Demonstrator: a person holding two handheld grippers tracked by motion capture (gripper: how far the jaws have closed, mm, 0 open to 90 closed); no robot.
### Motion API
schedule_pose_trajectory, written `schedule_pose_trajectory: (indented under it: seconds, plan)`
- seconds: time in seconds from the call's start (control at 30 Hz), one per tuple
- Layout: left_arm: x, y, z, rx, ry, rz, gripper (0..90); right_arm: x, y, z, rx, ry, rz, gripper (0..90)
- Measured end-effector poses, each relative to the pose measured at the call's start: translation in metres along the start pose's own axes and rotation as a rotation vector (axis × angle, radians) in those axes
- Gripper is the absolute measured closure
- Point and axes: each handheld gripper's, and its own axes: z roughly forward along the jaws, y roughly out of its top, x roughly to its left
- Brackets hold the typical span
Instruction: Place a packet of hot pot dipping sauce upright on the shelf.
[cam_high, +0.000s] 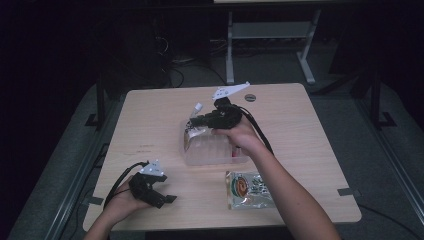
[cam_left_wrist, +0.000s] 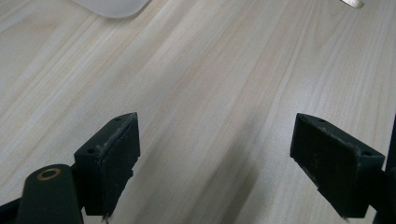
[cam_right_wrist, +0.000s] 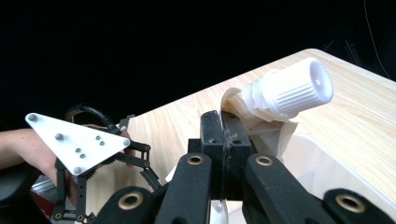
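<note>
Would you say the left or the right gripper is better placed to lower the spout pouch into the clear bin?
Right. The right gripper is shut on the pouch above the bin. The left gripper rests open near the table's front edge, holding nothing.

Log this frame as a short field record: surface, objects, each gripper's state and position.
surface: light wooden table
container: clear plastic bin mid-table
pouch: spouted pouch with white screw cap, held over the bin
packet: printed snack packet flat on the table, on the person's side of the bin
right gripper: jaws shut on the pouch just below its cap
left gripper: jaws open, nothing between them, low over the near left table area
</note>
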Motion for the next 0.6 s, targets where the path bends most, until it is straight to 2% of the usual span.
schedule_pose_trajectory:
  seconds: [0.17,0.27,0.57,0.6]
  plan:
    - [0.001,0.0,-0.001,0.001,0.002,0.004,15.6,-0.001,0.0,0.006,0.007,-0.003,0.009,89.5]
    - [0.0,-0.001,0.0,-0.005,0.0,-0.01,15.6,-0.003,-0.002,0.013,0.013,-0.01,0.019,89.5]
    - [0.001,-0.001,0.0,0.004,-0.004,-0.003,15.6,-0.005,-0.007,0.025,0.035,-0.021,0.028,89.4]
    - [0.0,-0.001,0.001,-0.005,-0.005,-0.013,15.6,-0.005,-0.009,0.027,0.041,-0.024,0.029,89.4]
